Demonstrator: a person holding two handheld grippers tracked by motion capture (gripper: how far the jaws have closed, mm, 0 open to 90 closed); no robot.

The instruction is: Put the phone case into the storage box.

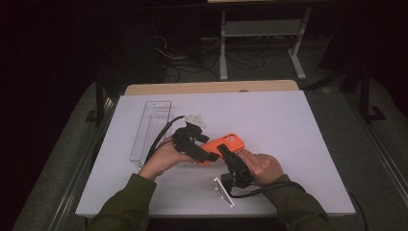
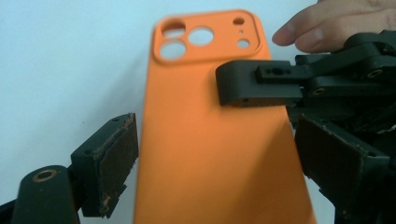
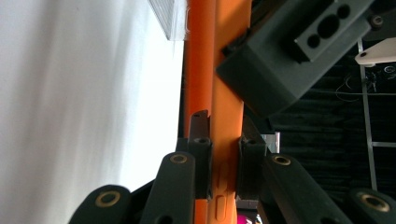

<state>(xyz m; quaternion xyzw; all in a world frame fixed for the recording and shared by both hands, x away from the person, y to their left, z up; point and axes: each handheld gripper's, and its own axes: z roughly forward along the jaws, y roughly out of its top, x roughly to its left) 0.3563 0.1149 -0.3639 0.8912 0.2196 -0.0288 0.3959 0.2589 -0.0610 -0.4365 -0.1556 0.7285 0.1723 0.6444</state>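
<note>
My right hand-held gripper (image 3: 223,186) pinches the orange phone case (image 2: 210,154) by its edge; my left hand-held gripper (image 2: 215,158) gapes wide around it, above the surface (image 1: 288,125)

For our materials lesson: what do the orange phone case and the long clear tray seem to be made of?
Orange phone case: probably silicone or soft plastic; matte, even colour, rounded moulded edges. Long clear tray: likely hard transparent plastic; the table shows through, with glossy ridges.

The high view looks forward and down on the white table (image 1: 288,125) from above the person's side. Both gripper views sit very close to the orange phone case (image 2: 210,154), one facing its back, the other its edge; all three share that case.
</note>
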